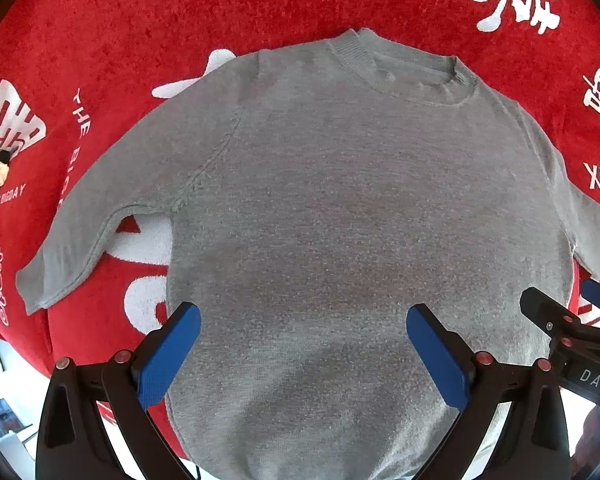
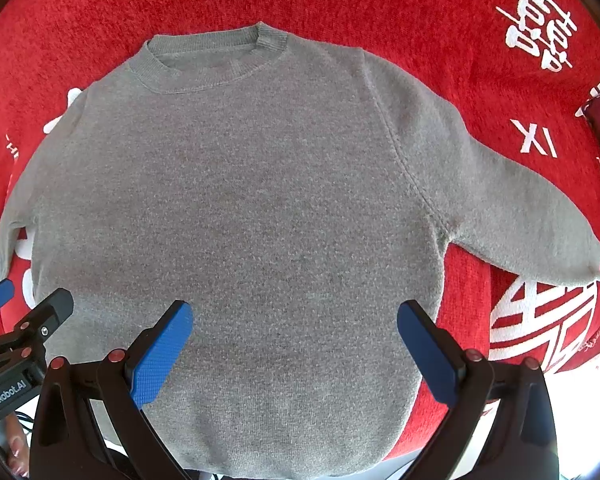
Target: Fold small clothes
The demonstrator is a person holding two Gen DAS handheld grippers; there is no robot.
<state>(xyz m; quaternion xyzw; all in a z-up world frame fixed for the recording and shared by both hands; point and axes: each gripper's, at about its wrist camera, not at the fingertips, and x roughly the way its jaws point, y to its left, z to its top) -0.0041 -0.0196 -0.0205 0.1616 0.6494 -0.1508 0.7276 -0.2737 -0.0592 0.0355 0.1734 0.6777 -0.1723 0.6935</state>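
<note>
Grey sweater (image 1: 340, 208) flat on red cloth (image 1: 180, 12); both grippers agape.

Grey knit sweater (image 1: 340, 208) (image 2: 236, 208) lying flat, face up and fully spread on red cloth with white lettering (image 1: 180, 12) (image 2: 420, 12). Ribbed crew neck (image 1: 404, 76) (image 2: 204, 64) pointing away from both cameras, hem hanging nearest. Both sleeves (image 1: 80, 232) (image 2: 520, 216) angling outward and downward from the shoulders, unfolded, cuffs resting on the cloth. Body showing no visible creasing, only faint shading.
</note>
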